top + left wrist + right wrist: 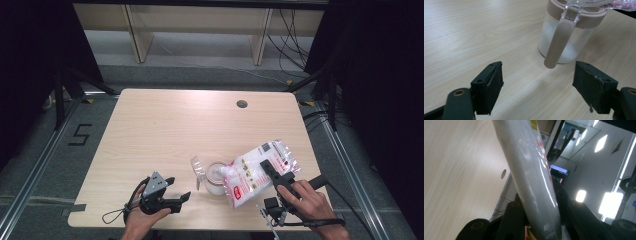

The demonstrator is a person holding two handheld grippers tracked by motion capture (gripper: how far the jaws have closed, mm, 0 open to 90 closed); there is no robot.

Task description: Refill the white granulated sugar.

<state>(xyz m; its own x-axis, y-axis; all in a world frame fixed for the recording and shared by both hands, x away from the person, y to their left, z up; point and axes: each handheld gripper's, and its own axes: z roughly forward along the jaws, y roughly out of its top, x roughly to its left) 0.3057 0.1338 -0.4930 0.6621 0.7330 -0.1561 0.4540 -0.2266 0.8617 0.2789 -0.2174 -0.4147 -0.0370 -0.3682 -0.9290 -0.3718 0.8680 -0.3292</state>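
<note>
Crinkly plastic bag (257,170), round clear jar (216,177)

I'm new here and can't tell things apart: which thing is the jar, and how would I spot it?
On the wooden table, look near the front edge, just left of the plastic bag. The jar is the see-through pot with white powder inside, a beige rim and an open flip lid.

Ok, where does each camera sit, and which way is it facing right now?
High view: above the near edge, looking forward and down on table; both hands, left gripper, right gripper.
Left gripper view: low over the tabletop, facing jar; open jaws.
Right gripper view: tilted upward along bag; jaws clamp it.
High and left gripper views share the jar.
</note>
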